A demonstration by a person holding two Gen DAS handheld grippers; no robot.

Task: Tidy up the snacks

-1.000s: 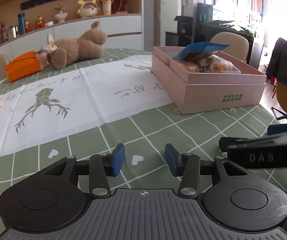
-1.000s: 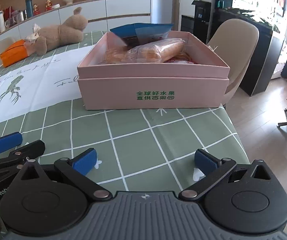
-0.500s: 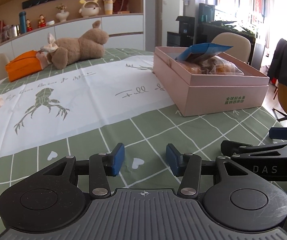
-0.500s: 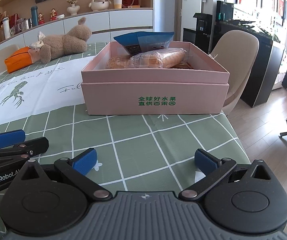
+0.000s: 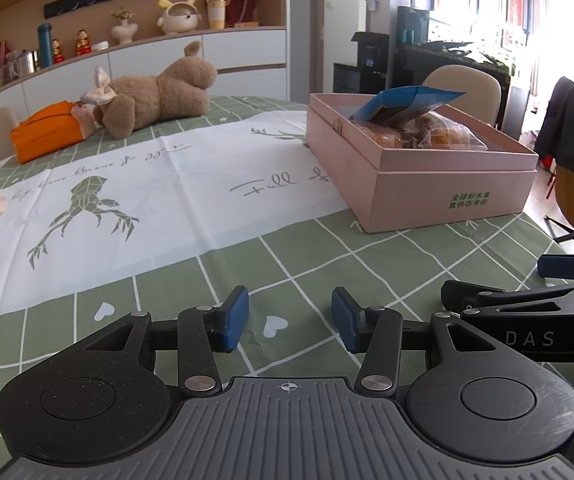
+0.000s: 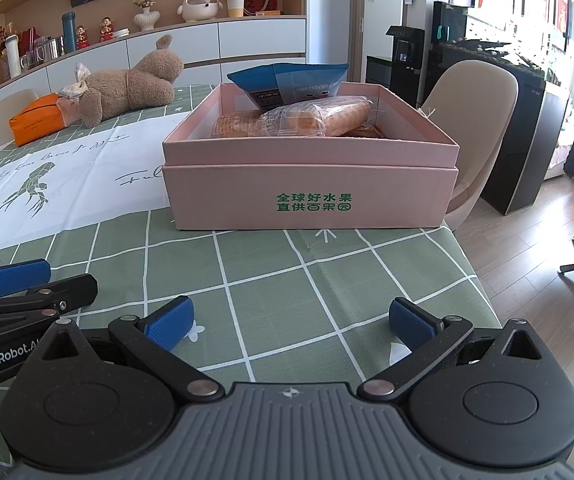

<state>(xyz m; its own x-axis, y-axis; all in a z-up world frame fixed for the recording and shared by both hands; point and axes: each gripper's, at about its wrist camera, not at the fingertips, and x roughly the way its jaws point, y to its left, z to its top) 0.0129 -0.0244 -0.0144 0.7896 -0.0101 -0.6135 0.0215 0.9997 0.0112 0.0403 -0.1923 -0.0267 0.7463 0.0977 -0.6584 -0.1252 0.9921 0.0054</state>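
Note:
A pink cardboard box (image 6: 311,196) (image 5: 439,184) stands on the green checked tablecloth, holding a blue snack bag (image 6: 291,84) (image 5: 403,102) and clear packs of bread (image 6: 315,120) (image 5: 427,132). My left gripper (image 5: 289,318) hovers low over the cloth near the front edge, half open, nothing between its blue pads. My right gripper (image 6: 291,322) sits beside it, facing the box, wide open and empty. Each gripper shows at the edge of the other's view: the right one (image 5: 543,304) and the left one (image 6: 19,292).
A brown plush toy (image 5: 155,92) (image 6: 131,84) and an orange pouch (image 5: 45,132) (image 6: 37,120) lie at the table's far side. A white printed runner (image 5: 147,192) covers the middle. A beige chair (image 6: 471,120) stands behind the box, wooden floor to the right.
Both views have tilted up slightly, so the box and table sit a little lower in frame. Neither gripper's jaws have changed.

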